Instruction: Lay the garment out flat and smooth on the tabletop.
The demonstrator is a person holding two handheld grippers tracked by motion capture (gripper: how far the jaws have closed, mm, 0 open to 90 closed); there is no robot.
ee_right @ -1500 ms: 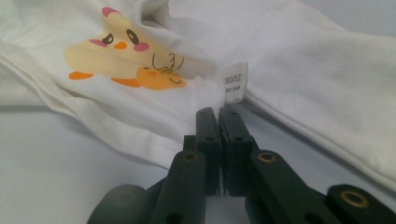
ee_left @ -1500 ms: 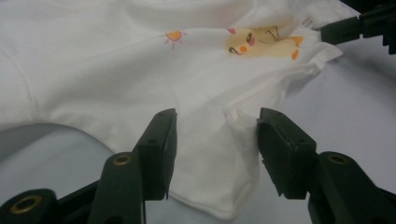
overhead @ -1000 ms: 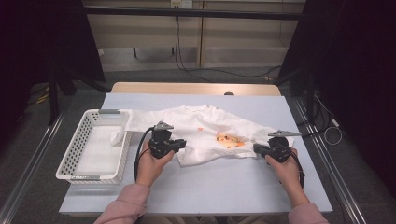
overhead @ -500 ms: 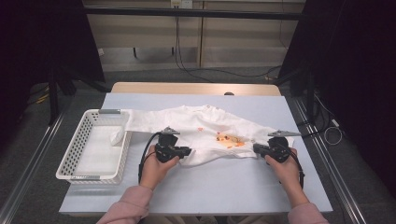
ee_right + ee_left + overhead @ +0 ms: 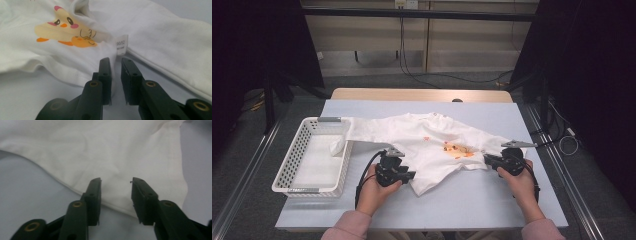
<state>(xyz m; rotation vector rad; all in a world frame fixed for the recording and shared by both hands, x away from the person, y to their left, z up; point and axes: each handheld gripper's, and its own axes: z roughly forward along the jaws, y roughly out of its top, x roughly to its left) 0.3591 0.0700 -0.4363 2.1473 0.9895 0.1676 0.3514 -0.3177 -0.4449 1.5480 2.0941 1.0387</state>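
**Soft cloth on a matt worktop**

The white shirt point(image 5: 432, 142) is soft, matt cloth with a printed cartoon and a paper-like label point(image 5: 121, 44). The worktop point(image 5: 472, 200) looks smooth and matt. The basket point(image 5: 287, 170) is perforated white plastic.

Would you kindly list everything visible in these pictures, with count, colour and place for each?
shirt: one, white with an orange and yellow cartoon print, spread across the table's middle, one sleeve reaching into the basket.
size tag: one, white, on the shirt just ahead of the right gripper.
basket: one, white, perforated, at the table's left side.
table: one, pale blue top.
left gripper: one, black, jaws open, just been opening, over the shirt's hem, nothing pinched.
right gripper: one, black, jaws slightly apart, just been opening, at the shirt's edge.
hands: two, pink sleeves, at the near edge.
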